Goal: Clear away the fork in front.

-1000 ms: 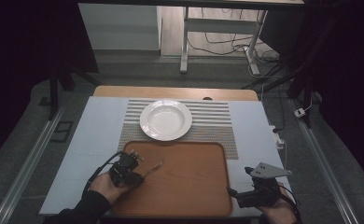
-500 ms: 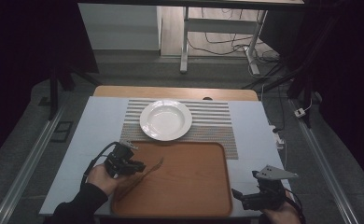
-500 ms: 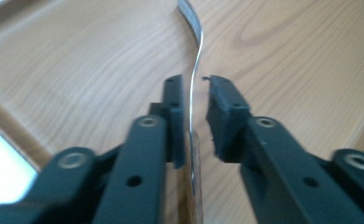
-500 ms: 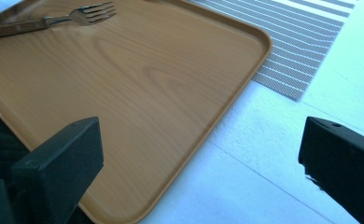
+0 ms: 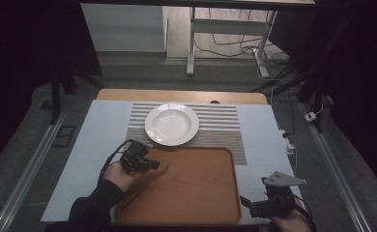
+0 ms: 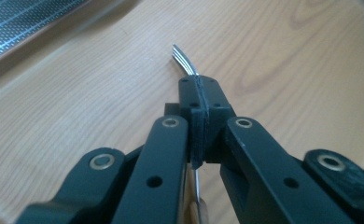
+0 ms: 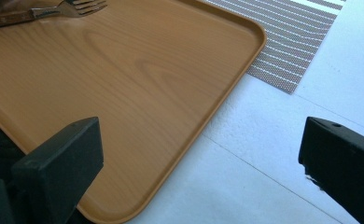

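Wood-grain tray [image 5: 196,188] sits at the near edge of the pale table [image 5: 99,130], w/ a striped placemat [image 5: 220,126] just beyond it and a white plate [image 5: 172,124] resting on the mat. Left gripper [image 5: 150,164] is over the tray's left part, held in the person's left hand [image 5: 116,175]; its jaws have just been closing and are now clamped tight on a fork [image 6: 185,63]. In the left gripper view the metal tines stick out past the pinched pads, curving up and left, and the shaft runs back down betw. the jaws, tray wood below. In the right gripper view the fork [image 7: 80,7] shows at the tray's far left corner, tines pointing right, brown wooden handle [image 7: 7,17] behind them. Can't tell if the tines touch the tray. Right gripper [image 5: 247,202] is at the tray's near right corner, jaws spread wide w/ nothing betw. them; one jaw hangs over the tray rim, the other over bare table.
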{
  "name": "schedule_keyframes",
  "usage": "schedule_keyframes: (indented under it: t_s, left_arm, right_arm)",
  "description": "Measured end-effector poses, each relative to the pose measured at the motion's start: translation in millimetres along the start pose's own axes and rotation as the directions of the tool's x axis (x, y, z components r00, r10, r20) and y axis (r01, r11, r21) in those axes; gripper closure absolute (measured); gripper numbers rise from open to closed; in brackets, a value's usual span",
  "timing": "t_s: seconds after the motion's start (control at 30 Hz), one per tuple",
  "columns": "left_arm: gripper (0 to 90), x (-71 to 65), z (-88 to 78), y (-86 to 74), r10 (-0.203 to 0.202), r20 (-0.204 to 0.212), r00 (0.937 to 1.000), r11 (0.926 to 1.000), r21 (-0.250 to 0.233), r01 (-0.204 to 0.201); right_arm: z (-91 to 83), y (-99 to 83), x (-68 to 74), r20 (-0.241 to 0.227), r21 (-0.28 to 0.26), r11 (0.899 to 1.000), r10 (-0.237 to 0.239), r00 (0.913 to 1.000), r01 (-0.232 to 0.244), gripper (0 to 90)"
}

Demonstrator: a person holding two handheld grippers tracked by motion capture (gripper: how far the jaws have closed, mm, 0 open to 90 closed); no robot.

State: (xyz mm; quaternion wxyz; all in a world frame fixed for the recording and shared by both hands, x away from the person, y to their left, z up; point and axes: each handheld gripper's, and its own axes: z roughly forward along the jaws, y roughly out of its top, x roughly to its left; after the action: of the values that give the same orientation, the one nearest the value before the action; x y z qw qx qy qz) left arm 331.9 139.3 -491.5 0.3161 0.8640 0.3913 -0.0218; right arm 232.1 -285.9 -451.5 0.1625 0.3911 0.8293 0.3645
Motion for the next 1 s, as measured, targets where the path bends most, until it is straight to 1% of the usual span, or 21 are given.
schedule_keyframes:
  t_s: [0.07, 0.17, 0.2, 0.3, 0.33, 0.37, 0.4, 0.43, 0.47, 0.5, 0.53, 0.6, 0.7, 0.77, 0.83, 0.93, 1.0]
  left_arm:
    - [88.7, 2.1, 5.1, 1.4, 0.002, -0.004, 1.0, 0.9998, 0.017, -0.002]
    - [88.7, 3.4, 10.7, 2.0, -0.005, -0.011, 0.9999, 0.9994, 0.035, 0.006]
    - [88.7, 4.3, 11.6, 2.0, -0.002, -0.016, 0.9999, 0.999, 0.044, 0.003]
    - [88.7, 6.4, 16.2, 1.1, -0.012, -0.036, 0.9993, 0.9979, 0.064, 0.015]
    - [88.7, 7.0, 17.9, 0.7, -0.012, -0.037, 0.9992, 0.997, 0.076, 0.015]
    - [88.7, 4.8, 19.6, 1.2, -0.018, -0.023, 0.9996, 0.9962, 0.085, 0.02]
    - [88.8, -1.2, 19.7, 2.4, 0.008, -0.002, 1.0, 0.9963, 0.086, -0.008]
    - [88.8, -9.6, 19.7, 4.2, 0.042, 0.019, 0.9989, 0.996, 0.078, -0.043]
    - [88.8, -17.6, 20.6, 6.3, 0.066, 0.04, 0.997, 0.9944, 0.079, -0.069]
    - [88.8, -24.3, 22.3, 7.8, 0.09, 0.049, 0.9948, 0.9921, 0.083, -0.094]
    - [88.8, -29.0, 24.6, 8.6, 0.109, 0.045, 0.993, 0.9893, 0.093, -0.113]
    - [88.8, -32.3, 28.7, 8.9, 0.111, 0.035, 0.9932, 0.9877, 0.106, -0.114]
    - [88.8, -31.1, 28.2, 7.6, 0.103, 0.032, 0.9941, 0.9886, 0.107, -0.106]
    - [88.8, -31.0, 26.3, 6.2, 0.095, 0.043, 0.9945, 0.9904, 0.097, -0.099]
    - [88.7, -32.9, 26.1, 4.6, 0.093, 0.058, 0.9939, 0.9905, 0.096, -0.099]
    - [88.7, -38.7, 29.6, 1.7, 0.104, 0.084, 0.9911, 0.9873, 0.112, -0.113]
    - [88.7, -42.4, 33.5, 0.0, 0.118, 0.084, 0.9895, 0.9825, 0.135, -0.129]
  right_arm:
    - [0.6, 0.1, 0.2, -0.001, 0.004, 1.0, 0.0, 1.0, 0.0, 0.4]
    - [1.0, 0.1, -0.2, -0.004, 0.007, 1.0, 0.0, 1.0, 0.0, 0.5]
    - [1.2, 0.1, -0.3, -0.007, 0.007, 1.0, 0.002, 1.0, -0.002, 0.5]
    - [1.3, 0.2, -0.3, -0.008, 0.01, 1.0, 0.002, 1.0, -0.002, 0.5]
    - [1.5, 0.4, -0.1, -0.008, 0.013, 1.0, 0.002, 1.0, -0.002, 0.5]
    - [1.5, 0.4, -0.1, -0.008, 0.013, 1.0, 0.002, 1.0, -0.002, 0.5]
    - [1.6, 0.6, -0.1, -0.009, 0.018, 1.0, 0.001, 1.0, -0.001, 0.5]
    - [1.6, 0.6, -0.1, -0.009, 0.018, 1.0, 0.001, 1.0, -0.001, 0.5]
    - [1.7, 0.6, -0.2, -0.01, 0.018, 1.0, 0.001, 0.9999, -0.001, 0.5]
    - [2.1, 0.5, -0.9, -0.012, 0.02, 1.0, 0.003, 0.9999, -0.002, 0.5]
    - [2.1, 0.5, -0.9, -0.012, 0.02, 1.0, 0.003, 0.9999, -0.002, 0.5]
    - [1.9, 0.4, -1.0, -0.014, 0.019, 1.0, 0.004, 0.9999, -0.004, 0.6]
    - [1.6, 0.1, -1.3, -0.016, 0.018, 1.0, 0.006, 0.9999, -0.006, 0.7]
    - [1.8, 0.2, -1.8, -0.019, 0.019, 1.0, 0.012, 0.9997, -0.012, 0.7]
    - [1.9, 0.2, -1.9, -0.02, 0.019, 1.0, 0.013, 0.9997, -0.012, 0.7]
    - [1.8, 0.3, -1.8, -0.021, 0.018, 1.0, 0.012, 0.9997, -0.012, 0.7]
    - [1.7, 0.3, -1.7, -0.021, 0.017, 1.0, 0.01, 0.9997, -0.01, 0.7]
